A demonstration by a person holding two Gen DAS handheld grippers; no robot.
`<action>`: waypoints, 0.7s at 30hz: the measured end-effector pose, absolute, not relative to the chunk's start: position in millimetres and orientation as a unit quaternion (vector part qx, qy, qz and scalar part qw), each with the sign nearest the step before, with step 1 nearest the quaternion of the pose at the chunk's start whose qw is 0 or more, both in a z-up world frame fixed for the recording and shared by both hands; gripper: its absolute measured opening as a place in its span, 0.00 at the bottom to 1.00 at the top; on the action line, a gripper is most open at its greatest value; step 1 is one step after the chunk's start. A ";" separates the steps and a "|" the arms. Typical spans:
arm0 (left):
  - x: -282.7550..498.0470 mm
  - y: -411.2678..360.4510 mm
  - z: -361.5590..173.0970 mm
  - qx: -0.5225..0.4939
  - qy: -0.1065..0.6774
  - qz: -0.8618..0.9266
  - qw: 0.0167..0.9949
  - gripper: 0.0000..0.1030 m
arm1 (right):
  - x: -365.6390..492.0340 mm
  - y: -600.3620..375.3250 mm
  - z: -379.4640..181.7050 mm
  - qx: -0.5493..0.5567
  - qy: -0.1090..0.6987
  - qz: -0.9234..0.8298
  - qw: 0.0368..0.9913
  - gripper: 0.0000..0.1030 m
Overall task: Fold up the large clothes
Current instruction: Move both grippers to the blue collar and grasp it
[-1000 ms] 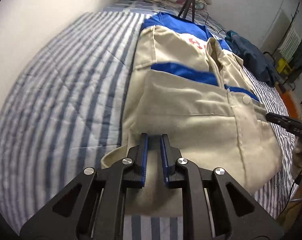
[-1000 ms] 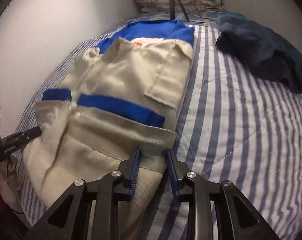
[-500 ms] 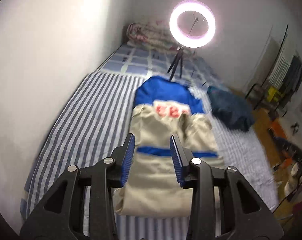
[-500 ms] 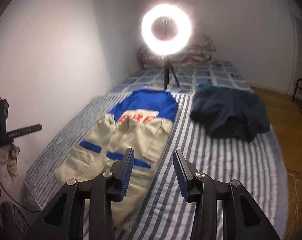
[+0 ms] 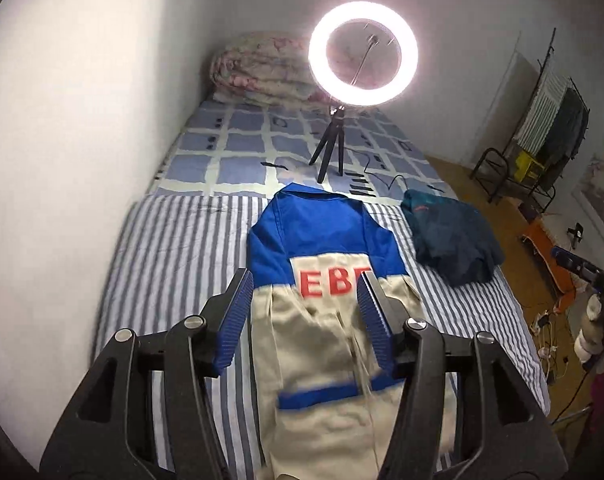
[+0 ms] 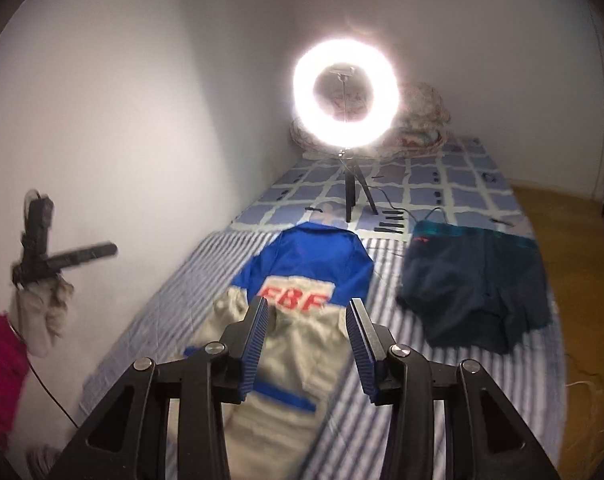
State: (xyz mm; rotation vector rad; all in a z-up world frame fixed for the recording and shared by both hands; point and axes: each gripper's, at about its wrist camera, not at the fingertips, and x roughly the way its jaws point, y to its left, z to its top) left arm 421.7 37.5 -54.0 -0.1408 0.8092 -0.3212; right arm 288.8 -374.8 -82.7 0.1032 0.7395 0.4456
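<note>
A beige and blue jacket with red letters lies flat along the striped bed, sleeves folded onto its body. My left gripper hangs well above it, its jaws opening, and nothing sits between the blue pads. High over the jacket's near end, my right gripper stands open and empty too. In the right wrist view the left gripper appears at the far left, held by a gloved hand with a pink sleeve.
A dark blue garment lies on the bed right of the jacket. A lit ring light on a tripod stands behind it, with a rolled quilt at the headboard. A white wall runs along the left; a clothes rack stands on the floor.
Both grippers let go of the jacket's near edge, opened and rose high above the bed. The jacket now lies flat and far below, and the whole room has come into view.
</note>
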 end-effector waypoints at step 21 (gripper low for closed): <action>718.0 -10.8 -259.6 -0.082 0.509 -0.173 0.839 0.54 | 585.1 -326.2 -299.4 0.008 0.497 0.167 0.852 0.41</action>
